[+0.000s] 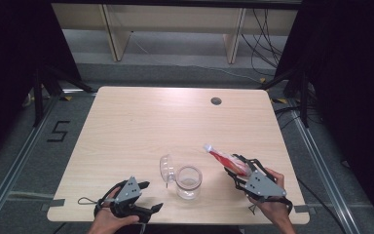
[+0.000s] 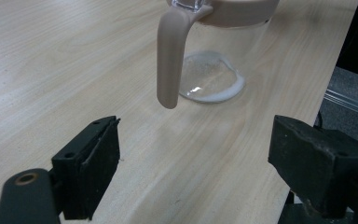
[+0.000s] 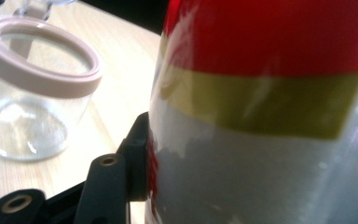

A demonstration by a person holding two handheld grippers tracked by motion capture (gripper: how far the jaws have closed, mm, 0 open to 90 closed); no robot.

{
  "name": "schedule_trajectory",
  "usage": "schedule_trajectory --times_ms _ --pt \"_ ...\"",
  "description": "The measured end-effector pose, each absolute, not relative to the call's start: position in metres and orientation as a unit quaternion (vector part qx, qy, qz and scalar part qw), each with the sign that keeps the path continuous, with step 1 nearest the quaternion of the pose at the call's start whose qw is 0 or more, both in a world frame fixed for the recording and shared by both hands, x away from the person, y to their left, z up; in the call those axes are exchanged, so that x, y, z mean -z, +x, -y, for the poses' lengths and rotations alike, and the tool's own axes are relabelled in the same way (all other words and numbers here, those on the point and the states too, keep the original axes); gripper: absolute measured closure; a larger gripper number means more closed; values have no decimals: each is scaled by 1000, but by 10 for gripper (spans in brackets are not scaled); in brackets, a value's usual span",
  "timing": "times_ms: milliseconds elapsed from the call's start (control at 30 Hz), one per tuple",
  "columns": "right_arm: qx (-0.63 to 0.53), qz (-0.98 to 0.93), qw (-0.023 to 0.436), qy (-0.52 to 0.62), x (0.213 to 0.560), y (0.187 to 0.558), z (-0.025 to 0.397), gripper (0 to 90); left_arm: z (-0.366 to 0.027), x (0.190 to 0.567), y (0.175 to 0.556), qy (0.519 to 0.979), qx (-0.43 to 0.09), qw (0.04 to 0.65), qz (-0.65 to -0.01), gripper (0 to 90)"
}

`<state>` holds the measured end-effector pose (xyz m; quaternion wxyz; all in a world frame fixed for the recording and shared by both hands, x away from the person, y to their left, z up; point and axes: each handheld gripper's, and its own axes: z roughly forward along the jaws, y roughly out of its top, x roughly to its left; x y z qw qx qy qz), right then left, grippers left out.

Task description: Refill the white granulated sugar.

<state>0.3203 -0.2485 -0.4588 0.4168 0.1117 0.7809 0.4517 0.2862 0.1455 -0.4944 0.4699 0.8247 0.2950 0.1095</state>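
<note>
While you hold at this spot, here's the read:

Jar: clear glass jar [image 1: 189, 182] with a pinkish rim stands upright on the table [image 1: 126, 126] near your edge, between the two grippers, mouth open.
Lid: hinged clear lid [image 1: 166, 166] tipped back on the far-left side of the jar; its beige latch strap [image 2: 170, 56] hangs down the wall facing your left gripper.
Left gripper: left gripper [image 1: 146, 197] sits just left of the jar, jaws spread wide, nothing between them, not touching the jar.
Right gripper: right gripper [image 1: 237, 171] is clamped on a packet [image 1: 225, 159], red, yellow and white wrapper with a clear end, angled up and left toward the jar.
Packet handling: looks light and soft, glossy film, likely slippery. Your grip sits low on its body; squeeze harder and it'll probably crumple.
Jar handling: glass, rigid, smooth, probably the heavier item; it could skate or tip if bumped.
Where to hold: brace the jar low on its wall with your left, clear of the strap and rim.
</note>
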Motion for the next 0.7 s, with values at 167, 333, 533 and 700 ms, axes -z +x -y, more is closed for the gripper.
schedule_trajectory --times_ms 167,333,533,700 --pt "-425 -791 434 71 455 314 243 512 -146 494 286 824 -104 473 -294 160" --pt "-381 -801 461 26 450 307 238 514 -146 495 287 826 -99 471 -295 160" --pt "-330 -810 485 -5 446 296 233 515 -146 495 287 823 -98 474 -298 160" --pt "-307 -805 506 -34 443 295 233 516 -148 494 288 827 -114 467 -292 160"
